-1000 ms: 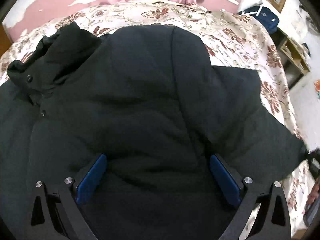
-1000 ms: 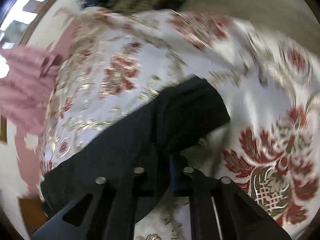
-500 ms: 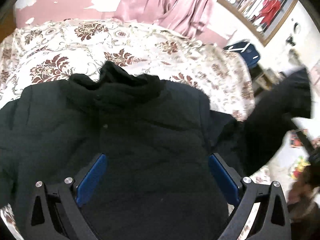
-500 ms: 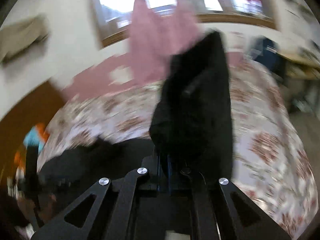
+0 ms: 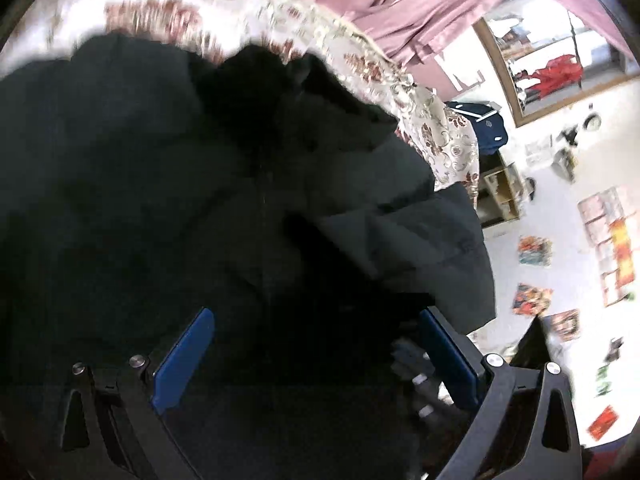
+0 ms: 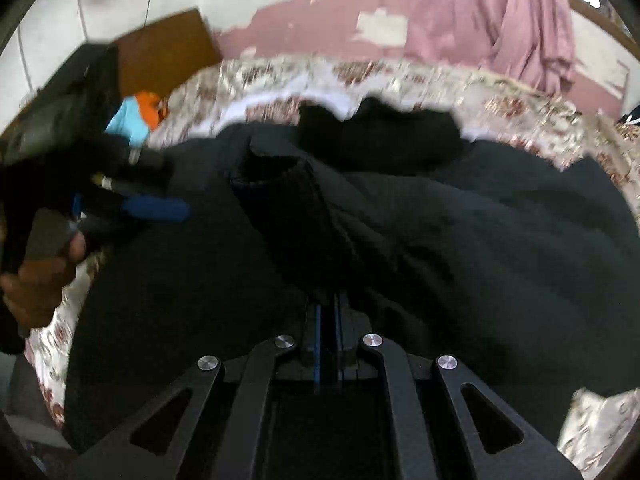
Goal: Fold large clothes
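A large black padded jacket (image 5: 180, 184) lies spread on the floral bedspread (image 5: 440, 128), collar at the far side. My left gripper (image 5: 316, 344) is open just above the jacket's body, with nothing between its blue pads (image 5: 184, 356). My right gripper (image 6: 328, 312) is shut on the jacket's sleeve (image 6: 288, 200), which is laid across the jacket's front (image 6: 500, 240) with its cuff pointing toward the collar. The left gripper (image 6: 132, 204) shows at the left of the right wrist view, held in a hand. The folded sleeve also shows in the left wrist view (image 5: 420, 236).
A pink curtain (image 6: 500, 20) hangs behind the bed. A mirror (image 5: 560, 52), a blue bag (image 5: 484, 124) and a shelf (image 5: 500, 192) are to the right of the bed. An orange and blue item (image 6: 138, 114) lies at the bed's far left.
My right gripper has swung the sleeve up off the bedspread and over onto the jacket's front. My left gripper has turned toward the right side of the jacket, still open.
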### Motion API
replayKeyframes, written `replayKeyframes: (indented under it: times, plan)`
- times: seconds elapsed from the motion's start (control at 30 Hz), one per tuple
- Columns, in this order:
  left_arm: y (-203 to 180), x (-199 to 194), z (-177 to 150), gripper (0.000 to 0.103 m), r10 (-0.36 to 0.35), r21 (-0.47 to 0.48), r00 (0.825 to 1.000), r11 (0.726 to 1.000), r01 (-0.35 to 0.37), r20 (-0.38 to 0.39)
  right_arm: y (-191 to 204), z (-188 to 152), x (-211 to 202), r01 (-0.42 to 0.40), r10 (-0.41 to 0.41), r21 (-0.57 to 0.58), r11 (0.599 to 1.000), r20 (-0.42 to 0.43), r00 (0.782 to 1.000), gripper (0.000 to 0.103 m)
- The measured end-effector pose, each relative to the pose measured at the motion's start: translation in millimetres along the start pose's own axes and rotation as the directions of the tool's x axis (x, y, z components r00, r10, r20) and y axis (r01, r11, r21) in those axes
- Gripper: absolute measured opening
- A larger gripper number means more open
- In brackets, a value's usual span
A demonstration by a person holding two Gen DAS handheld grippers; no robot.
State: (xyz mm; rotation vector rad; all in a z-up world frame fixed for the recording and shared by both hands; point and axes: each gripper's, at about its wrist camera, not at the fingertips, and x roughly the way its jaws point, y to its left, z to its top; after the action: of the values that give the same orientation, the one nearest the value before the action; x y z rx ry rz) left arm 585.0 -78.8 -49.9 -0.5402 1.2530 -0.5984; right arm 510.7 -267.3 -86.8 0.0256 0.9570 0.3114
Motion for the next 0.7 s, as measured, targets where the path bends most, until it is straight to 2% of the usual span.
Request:
replayKeyframes:
  times: [0.13,0.2,0.23,0.27,0.3,0.33,0.37,0.43,0.5,0.57,0.63,0.7]
  plan:
    - [24.7,38.2,-4.3,0.102,-0.051,-0.126,0.997,0.991,0.044,-0.053,14.2,-24.4,12.9,-0.001,0.001,0.005,1.000,-0.048,0.999,0.006]
    - [31.2,55.1,-5.4,0.102,-0.011,-0.171,0.997,0.985,-0.002,-0.078,19.4,-26.1,15.5,0.016,-0.016,-0.005,1.000,-0.063,0.998,0.006]
    - [32.4,60.3,-6.2,0.099,0.036,-0.175,0.996,0.983,-0.050,-0.083,23.1,-30.3,14.9,0.025,-0.026,-0.012,1.000,-0.067,0.997,0.006]
    - [32.7,63.2,-6.3,0.094,0.075,-0.174,0.994,0.981,-0.089,-0.084,25.6,-32.8,13.5,0.037,-0.038,-0.023,0.999,-0.078,0.996,0.007]
    - [32.4,68.0,-5.6,0.077,0.110,-0.164,0.990,0.979,-0.123,-0.088,27.9,-33.7,12.0,0.042,-0.045,-0.033,0.999,-0.084,0.995,0.007]
    - [31.3,71.6,-5.1,0.055,0.130,-0.156,0.986,0.977,-0.145,-0.100,30.9,-37.1,9.5,0.046,-0.051,-0.050,0.998,-0.093,0.994,0.007]
    - [30.7,74.5,-4.1,0.046,0.152,-0.151,0.982,0.974,-0.169,-0.112,31.7,-34.1,7.7,0.046,-0.052,-0.059,0.997,-0.102,0.993,0.008]
    - [25.9,77.7,-3.4,0.021,0.179,-0.134,0.976,0.972,-0.195,-0.124,34.2,-38.3,-2.6,0.046,-0.053,-0.061,0.997,-0.117,0.992,0.008]
    - [14.5,73.6,-2.8,0.012,0.205,-0.089,0.973,0.972,-0.215,-0.110,40.8,-43.4,-19.2,0.053,-0.061,-0.065,0.996,-0.117,0.991,0.012]
    - [-3.2,61.4,-1.9,0.011,0.277,-0.009,0.960,0.961,-0.278,-0.050,39.2,-37.5,-33.3,0.049,-0.056,-0.059,0.997,-0.110,0.992,0.024]
    - [-18.3,41.1,3.2,0.010,0.333,0.046,0.943,0.942,-0.333,0.017,39.6,-36.6,-55.1,0.062,-0.066,-0.054,0.997,-0.080,0.995,0.048]
    - [-26.7,14.1,11.3,0.010,0.375,0.070,0.923,0.922,-0.381,0.086,31.7,-29.3,-68.1,0.061,-0.064,-0.048,0.997,-0.055,0.996,0.052]
